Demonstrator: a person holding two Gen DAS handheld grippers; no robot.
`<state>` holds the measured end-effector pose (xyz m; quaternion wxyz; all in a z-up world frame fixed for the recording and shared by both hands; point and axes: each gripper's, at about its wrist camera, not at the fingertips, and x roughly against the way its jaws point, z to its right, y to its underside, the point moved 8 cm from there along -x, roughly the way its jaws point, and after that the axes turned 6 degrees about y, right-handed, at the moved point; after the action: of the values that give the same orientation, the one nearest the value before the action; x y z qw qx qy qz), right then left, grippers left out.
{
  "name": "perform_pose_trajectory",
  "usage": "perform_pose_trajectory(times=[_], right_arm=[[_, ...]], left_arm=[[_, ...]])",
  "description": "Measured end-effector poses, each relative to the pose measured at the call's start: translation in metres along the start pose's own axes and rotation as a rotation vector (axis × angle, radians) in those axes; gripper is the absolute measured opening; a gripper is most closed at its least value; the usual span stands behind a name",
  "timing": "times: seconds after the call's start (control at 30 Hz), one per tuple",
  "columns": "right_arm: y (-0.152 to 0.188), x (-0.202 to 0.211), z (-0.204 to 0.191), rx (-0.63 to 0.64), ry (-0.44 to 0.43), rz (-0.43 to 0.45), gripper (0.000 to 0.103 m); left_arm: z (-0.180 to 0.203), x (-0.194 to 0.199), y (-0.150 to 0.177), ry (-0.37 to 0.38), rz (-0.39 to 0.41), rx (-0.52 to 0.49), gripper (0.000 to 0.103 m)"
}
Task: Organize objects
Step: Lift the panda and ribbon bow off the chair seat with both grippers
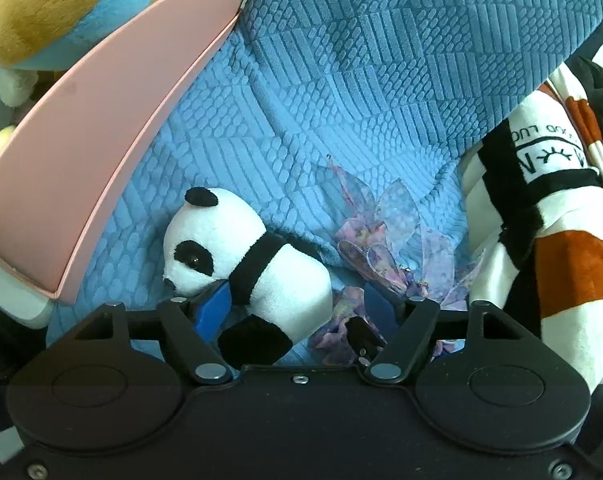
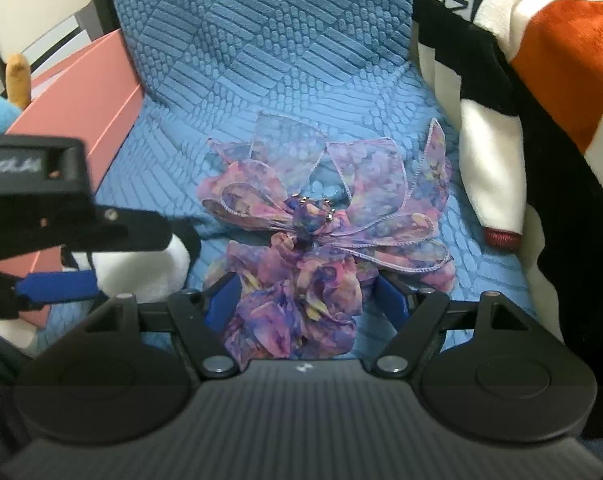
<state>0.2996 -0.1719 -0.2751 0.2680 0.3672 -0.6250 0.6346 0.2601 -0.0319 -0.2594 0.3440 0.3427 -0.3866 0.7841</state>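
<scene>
A small black-and-white panda plush (image 1: 253, 256) lies on the blue textured cover (image 1: 381, 60), right beside the pink box (image 1: 93, 160). My left gripper (image 1: 295, 308) straddles its body; the left blue pad touches its neck and the right pad stands clear, so it is open. To the panda's right lies a purple-pink floral ribbon bow with a scrunchie (image 2: 313, 216). My right gripper (image 2: 305, 302) stands open around the scrunchie's ruffle, with a gap at the right pad. The right wrist view also shows the left gripper (image 2: 129, 264) over the panda (image 2: 149, 272).
The pink box (image 2: 81, 120) holds a large orange and blue plush toy (image 1: 41, 12). A white, black and orange fleece blanket (image 2: 541, 80) is heaped along the right side of the cover. The blue cover rises as a backrest behind the bow.
</scene>
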Motion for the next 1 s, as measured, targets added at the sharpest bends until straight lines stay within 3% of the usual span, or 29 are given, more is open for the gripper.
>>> perform_pose_trajectory(times=[0.1,0.27,0.43,0.7,1.0], right_arm=[[0.000,0.000,-0.004,0.034,0.015,0.009,0.065],[0.000,0.001,-0.006,0.064,0.027,0.022,0.031],[-0.003,0.002,-0.005,0.041,0.001,0.016,0.017],[-0.006,0.009,0.003,-0.050,-0.065,0.003,0.017],[-0.007,0.021,-0.014,0.039,-0.063,0.039,0.017]], left_arm=[[0.001,-0.003,0.001,-0.027,0.009,-0.017,0.072],[0.005,-0.006,0.002,-0.064,0.020,-0.051,0.071],[-0.001,-0.012,0.006,-0.096,-0.002,-0.034,0.063],[0.001,-0.003,0.007,-0.050,-0.019,-0.052,0.058],[-0.008,0.019,0.015,-0.072,-0.042,-0.157,0.058]])
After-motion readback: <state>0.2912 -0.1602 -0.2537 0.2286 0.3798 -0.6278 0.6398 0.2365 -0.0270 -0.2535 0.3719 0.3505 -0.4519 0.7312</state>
